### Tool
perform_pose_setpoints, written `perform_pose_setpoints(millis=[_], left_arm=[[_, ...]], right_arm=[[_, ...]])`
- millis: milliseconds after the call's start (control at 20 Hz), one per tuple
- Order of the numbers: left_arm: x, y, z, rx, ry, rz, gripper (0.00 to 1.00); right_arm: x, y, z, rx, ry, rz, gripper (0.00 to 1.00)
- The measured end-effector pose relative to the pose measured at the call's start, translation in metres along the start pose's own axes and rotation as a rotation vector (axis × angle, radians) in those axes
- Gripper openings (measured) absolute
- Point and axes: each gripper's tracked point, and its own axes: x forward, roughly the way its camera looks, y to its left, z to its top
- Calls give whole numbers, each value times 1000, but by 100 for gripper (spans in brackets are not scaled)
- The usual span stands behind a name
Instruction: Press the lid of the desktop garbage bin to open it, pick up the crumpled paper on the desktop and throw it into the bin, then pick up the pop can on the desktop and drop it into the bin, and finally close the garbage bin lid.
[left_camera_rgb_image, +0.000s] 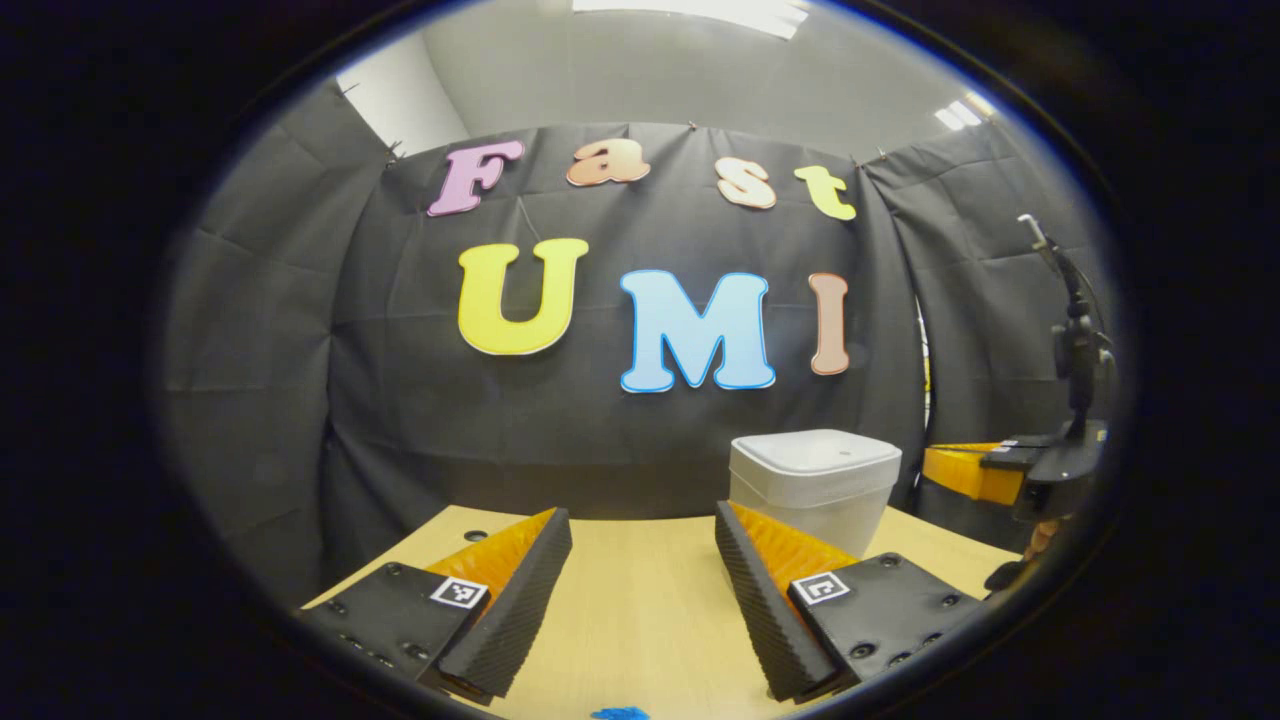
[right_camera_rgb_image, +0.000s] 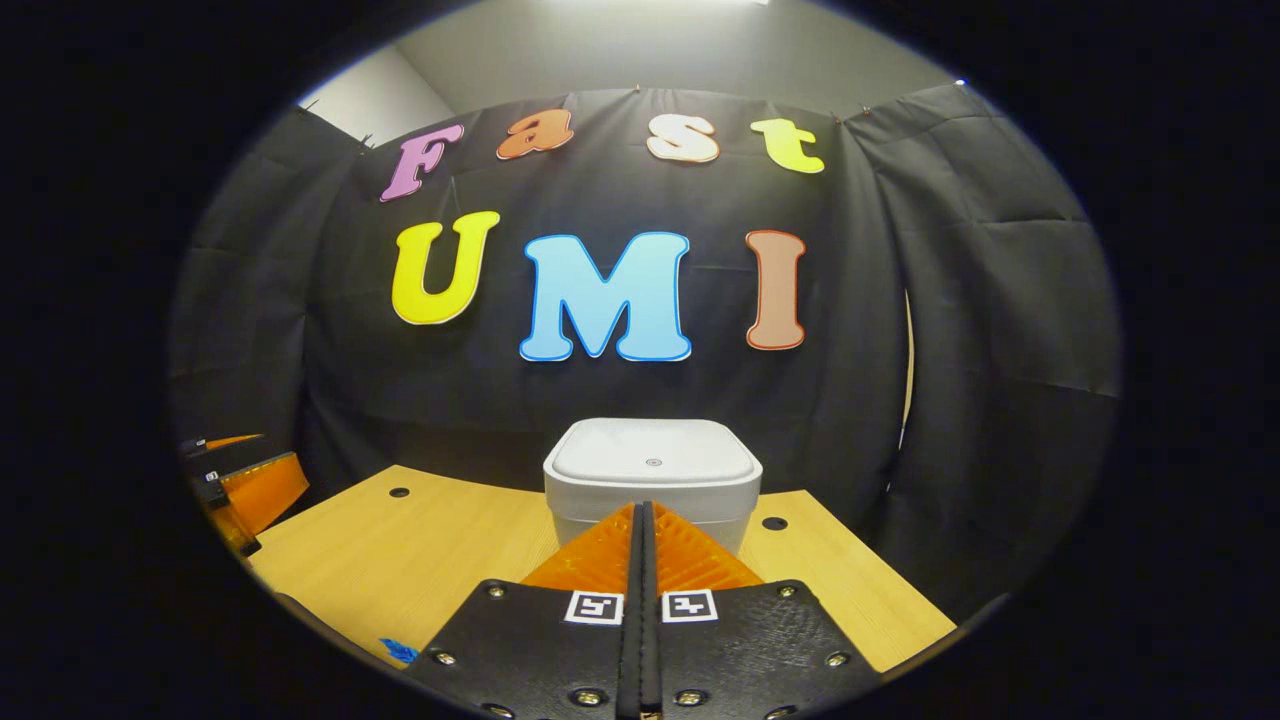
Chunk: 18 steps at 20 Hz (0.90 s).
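The bin (right_camera_rgb_image: 652, 490) is standing on the far part of the table (right_camera_rgb_image: 400, 560), close to the cloth wall (right_camera_rgb_image: 1000, 330), with its lid (right_camera_rgb_image: 652, 455) lying flat and closed on top. In the right gripper view it is sitting dead centre, straight ahead of your right gripper (right_camera_rgb_image: 643, 530). In the left gripper view the bin (left_camera_rgb_image: 812, 490) is sitting right of centre, partly behind the right-hand finger (left_camera_rgb_image: 770, 590).

You are holding the right gripper with its jaws pressed together, only a thin seam showing between them, and nothing caught in that seam. Its tips are pointing at the front wall of the bin, under the lid rim; whether they are touching the wall you cannot tell from this angle. In the left gripper view that same gripper (left_camera_rgb_image: 975, 470) is showing at the right edge, just beside the bin, level with its upper part.

You are holding the left gripper (left_camera_rgb_image: 640, 535) with its jaws spread wide, bare table between them, gripping and touching nothing. It is hanging above the near part of the table, well apart from the bin. In the right gripper view it (right_camera_rgb_image: 245, 490) is showing at the left edge, off to the side of the table.

A small blue scrap (left_camera_rgb_image: 620, 712) is lying on the table at the near edge.
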Motion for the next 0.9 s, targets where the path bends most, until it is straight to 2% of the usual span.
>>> perform_pose_setpoints(millis=[150, 500, 900], left_arm=[[-4, 2, 2, 5, -1, 18, 94], [-8, 13, 5, 3, -4, 77, 94], [-7, 18, 1, -3, 5, 117, 94]], right_arm=[[27, -2, 5, 24, -3, 21, 0], [89, -15, 9, 14, -2, 13, 0], [114, -19, -5, 37, 52, 18, 0]])
